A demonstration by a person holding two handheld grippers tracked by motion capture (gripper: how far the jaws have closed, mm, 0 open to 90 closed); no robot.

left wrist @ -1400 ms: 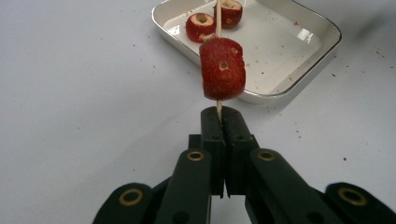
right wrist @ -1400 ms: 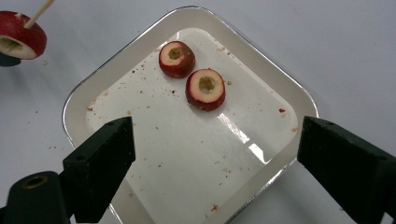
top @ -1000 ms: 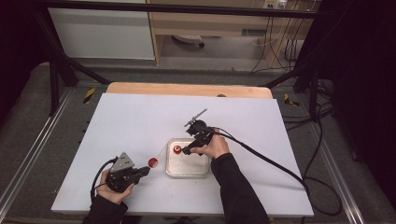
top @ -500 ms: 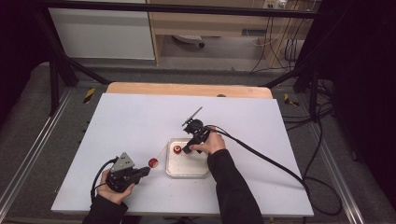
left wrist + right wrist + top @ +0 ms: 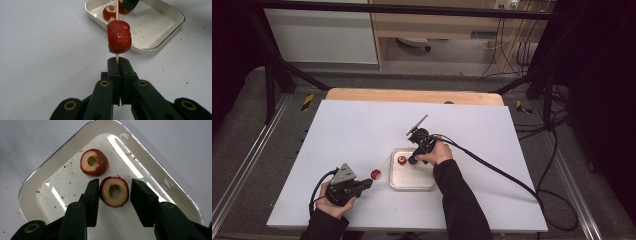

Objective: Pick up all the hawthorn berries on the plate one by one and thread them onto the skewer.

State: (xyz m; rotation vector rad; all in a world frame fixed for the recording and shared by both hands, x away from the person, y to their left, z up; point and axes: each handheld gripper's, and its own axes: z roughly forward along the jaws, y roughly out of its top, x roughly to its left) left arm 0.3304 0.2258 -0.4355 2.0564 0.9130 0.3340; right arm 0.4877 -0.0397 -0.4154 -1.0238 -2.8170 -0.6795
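My left gripper [image 5: 118, 60] [image 5: 367, 183] is shut on the lower end of a thin wooden skewer [image 5: 117, 10], and a red cored fruit piece [image 5: 119, 36] [image 5: 375, 174] is threaded on the skewer just beyond the jaws. Two more cored pieces lie in a white tray [image 5: 37, 177] [image 5: 412, 188]. My right gripper [image 5: 114, 187] [image 5: 412, 161] reaches down into the tray and straddles the nearer piece [image 5: 114, 191]. Its jaws have just been closing. One jaw is against the fruit, while the other stands a little off it. The second piece [image 5: 94, 162] lies just beyond.
The tray sits mid-table on a white sheet [image 5: 362, 130] sprinkled with crumbs. A black cable [image 5: 502, 172] trails from the right gripper off to the right. A wooden table edge [image 5: 412, 95] runs along the back.
The right hand has shifted slightly over the tray, toward the fruit. The left hand and its skewer have stayed put.
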